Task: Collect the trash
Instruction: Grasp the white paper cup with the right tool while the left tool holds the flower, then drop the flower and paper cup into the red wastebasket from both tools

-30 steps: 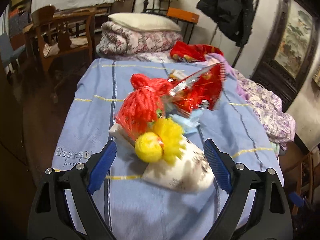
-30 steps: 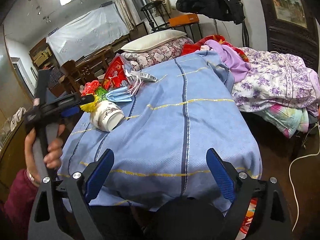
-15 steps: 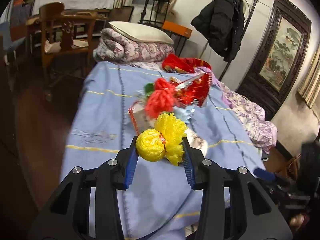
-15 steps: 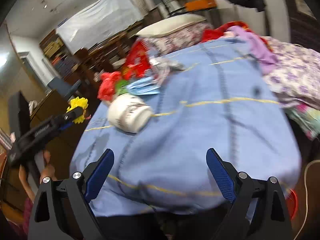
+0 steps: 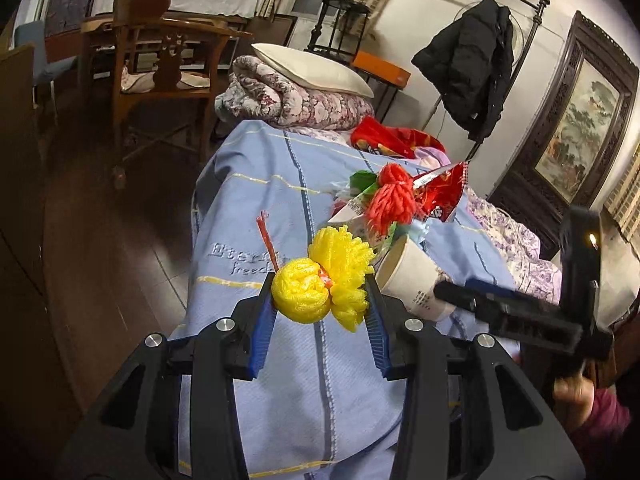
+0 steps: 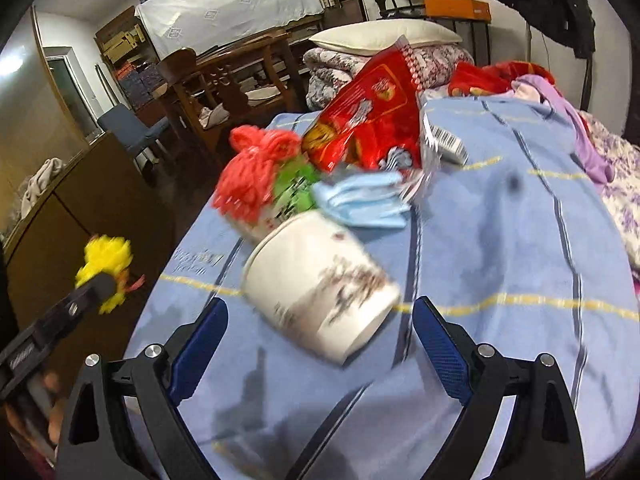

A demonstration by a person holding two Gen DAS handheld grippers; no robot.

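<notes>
The foam net (image 5: 322, 286) pinched in the near gripper's blue pads (image 5: 262, 330) is bright yellow, with a red strip poking from it. The paper cup (image 6: 320, 290) is white with a brownish ink-wash print. Beyond it sit a red-orange foam net (image 6: 250, 174), a green scrap (image 6: 296, 188), a pale blue face mask (image 6: 360, 198) and a glossy red snack bag (image 6: 368, 118). The bedsheet (image 6: 512, 240) is light blue with dark blue stripes and yellow lines.

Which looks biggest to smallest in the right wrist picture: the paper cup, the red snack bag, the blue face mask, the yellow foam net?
1. Paper cup and red snack bag: similar; the cup lies nearer the camera, so no ranking.
2. Blue face mask.
3. Yellow foam net, smallest, held off to the side.
</notes>
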